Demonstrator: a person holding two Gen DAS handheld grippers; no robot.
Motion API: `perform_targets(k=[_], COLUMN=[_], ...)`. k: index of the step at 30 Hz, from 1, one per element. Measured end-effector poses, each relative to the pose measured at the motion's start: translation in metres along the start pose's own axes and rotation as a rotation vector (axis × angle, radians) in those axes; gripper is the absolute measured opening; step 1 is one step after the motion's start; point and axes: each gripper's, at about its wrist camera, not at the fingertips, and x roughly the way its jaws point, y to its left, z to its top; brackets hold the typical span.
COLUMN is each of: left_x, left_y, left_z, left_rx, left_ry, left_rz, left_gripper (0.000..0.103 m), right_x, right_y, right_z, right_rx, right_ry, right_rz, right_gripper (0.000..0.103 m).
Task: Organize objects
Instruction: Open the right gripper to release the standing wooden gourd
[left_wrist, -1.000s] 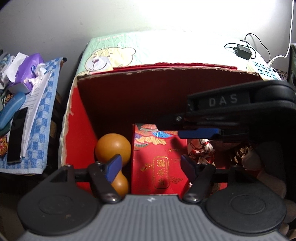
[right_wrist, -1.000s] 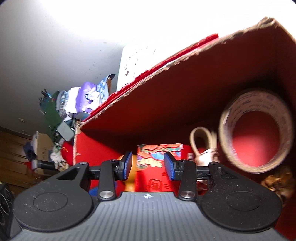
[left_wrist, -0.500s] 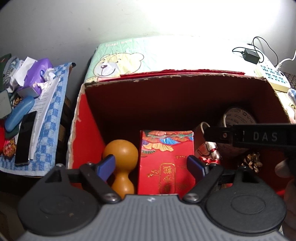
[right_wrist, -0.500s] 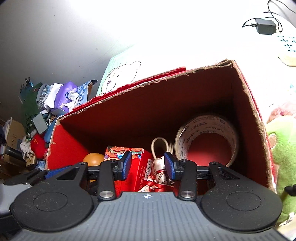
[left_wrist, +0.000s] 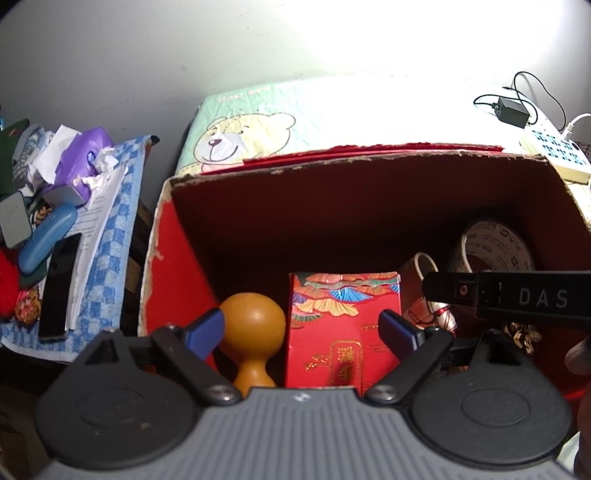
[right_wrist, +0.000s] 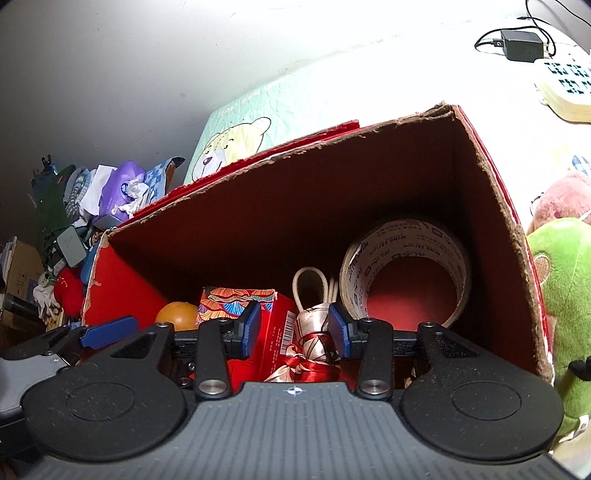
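Note:
An open red cardboard box (left_wrist: 332, 162) holds an orange wooden gourd shape (left_wrist: 253, 325), a red gift carton (left_wrist: 340, 317) with gold print, a cream bundle tied with red ribbon (right_wrist: 314, 328) and a tape roll (right_wrist: 402, 236). My left gripper (left_wrist: 303, 332) hangs over the box's near side. Its jaws are opening, and the gourd and carton lie lower down between the fingers, untouched. My right gripper (right_wrist: 294, 328) is open above the bundle, its pads clear of it. Its black body (left_wrist: 517, 297) crosses the right edge of the left wrist view.
A side table with a blue checked cloth (left_wrist: 110, 236) carries a purple tissue pack (left_wrist: 79, 158), a blue case (left_wrist: 46, 236) and a black phone (left_wrist: 59, 288). A teddy-bear mat (left_wrist: 243, 129) lies behind the box. Back right are a power strip (right_wrist: 565, 85) and adapter. Plush toys (right_wrist: 565, 295) sit right of the box.
The left jaws have spread wider. The right gripper has drawn back out of the box, and its body slid from across the box to the right edge of the left view.

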Motion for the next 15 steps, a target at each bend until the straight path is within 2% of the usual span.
perform_targets(k=[15], left_x=[-0.001], left_y=[0.002], left_z=[0.0004], left_rx=[-0.007], left_ry=[-0.012], left_rz=[-0.016], left_gripper=[0.092], right_x=[-0.0007], right_y=[0.0004], right_z=[0.0004], right_rx=[-0.021], right_ry=[-0.001], right_rz=[-0.029], right_gripper=[0.042])
